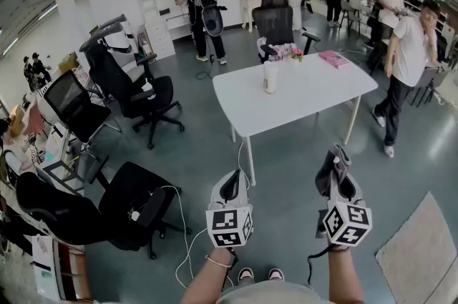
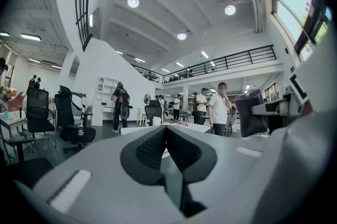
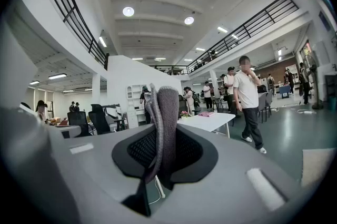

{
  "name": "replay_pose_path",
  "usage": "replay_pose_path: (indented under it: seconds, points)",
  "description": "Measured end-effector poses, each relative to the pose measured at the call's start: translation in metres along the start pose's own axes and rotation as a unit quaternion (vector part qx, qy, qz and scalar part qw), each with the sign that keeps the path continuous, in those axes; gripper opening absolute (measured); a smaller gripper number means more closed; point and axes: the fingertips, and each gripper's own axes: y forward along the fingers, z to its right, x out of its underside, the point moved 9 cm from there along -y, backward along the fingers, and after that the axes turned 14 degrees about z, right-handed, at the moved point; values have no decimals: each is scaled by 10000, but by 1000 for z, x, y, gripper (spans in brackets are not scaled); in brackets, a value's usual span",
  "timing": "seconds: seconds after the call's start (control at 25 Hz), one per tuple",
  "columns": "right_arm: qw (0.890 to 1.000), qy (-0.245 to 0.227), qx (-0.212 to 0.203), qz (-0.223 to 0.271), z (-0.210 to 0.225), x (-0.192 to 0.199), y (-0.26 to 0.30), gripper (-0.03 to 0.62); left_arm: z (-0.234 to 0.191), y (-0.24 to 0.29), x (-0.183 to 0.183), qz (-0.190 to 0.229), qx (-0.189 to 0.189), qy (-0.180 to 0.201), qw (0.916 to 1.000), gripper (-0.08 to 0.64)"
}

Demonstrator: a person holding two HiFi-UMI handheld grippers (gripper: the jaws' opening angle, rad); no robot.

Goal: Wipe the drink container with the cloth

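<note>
With the jaws of my right gripper (image 1: 335, 170) clamped on the cloth (image 3: 164, 128), those of my left gripper (image 1: 231, 184) shut on nothing, and the container (image 1: 270, 76) standing well off on the bench (image 1: 322, 91), I judged that wiping it unbraced could topple it.

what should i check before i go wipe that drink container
1. Cloth held: ok. The cloth is pinched between the jaws of the right gripper.
2. Left gripper free: ok. The left gripper is shut with nothing in it; it would need opening to steady anything.
3. Drink container in reach: not ok. The drink container stands on the table, well ahead of both grippers.
4. Container upright: ok.
5. Container closed on top: cannot tell, too small.
6. Room at the table: probably not ok. A person stands close to its right end.
</note>
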Motion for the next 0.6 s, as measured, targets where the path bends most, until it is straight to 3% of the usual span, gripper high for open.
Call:
replay_pose_path:
  seconds: [0.32, 0.6]
  points:
    - [10000, 4, 22, -63, 4, 7, -8, 71, 2, -8, 7, -54, -31, -14, 10000, 0]
    - [9994, 324, 106, -77, 9, 10, -11, 72, 0, -11, 8, -60, -40, -76, 9999, 0]
